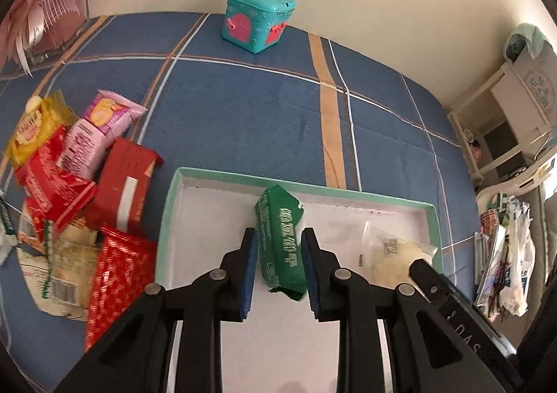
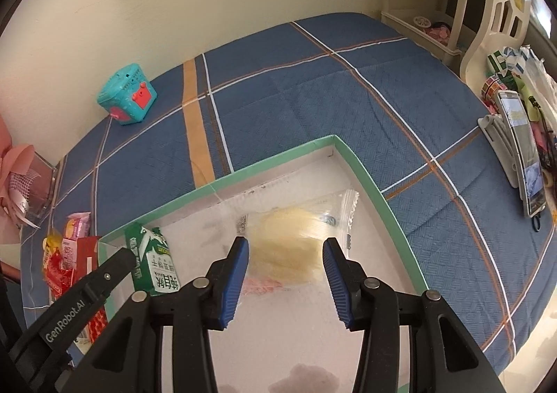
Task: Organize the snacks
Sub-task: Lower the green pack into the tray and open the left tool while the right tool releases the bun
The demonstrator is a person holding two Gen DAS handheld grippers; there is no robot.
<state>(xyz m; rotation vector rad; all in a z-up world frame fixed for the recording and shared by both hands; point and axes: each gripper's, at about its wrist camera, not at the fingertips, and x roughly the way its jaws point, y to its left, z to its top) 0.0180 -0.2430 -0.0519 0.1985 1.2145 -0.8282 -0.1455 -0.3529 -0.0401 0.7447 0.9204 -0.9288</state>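
Observation:
A white tray with a green rim [image 1: 216, 174] [image 2: 369, 180] lies on the blue plaid bed. My left gripper [image 1: 279, 238] holds a green snack pack [image 1: 282, 236] between its pads, low inside the tray; the pack also shows in the right wrist view [image 2: 155, 262]. My right gripper [image 2: 286, 248] is open, its pads either side of a clear bag of pale yellow snack [image 2: 292, 246] lying in the tray, apart from it. That bag shows in the left wrist view [image 1: 397, 257].
A pile of red, pink and yellow snack packs [image 1: 80, 184] lies left of the tray. A teal toy box [image 1: 259, 20] stands by the wall. A pink bow in a clear box [image 1: 48, 17] is far left. Shelves and clutter [image 2: 515, 107] line the bed's right side.

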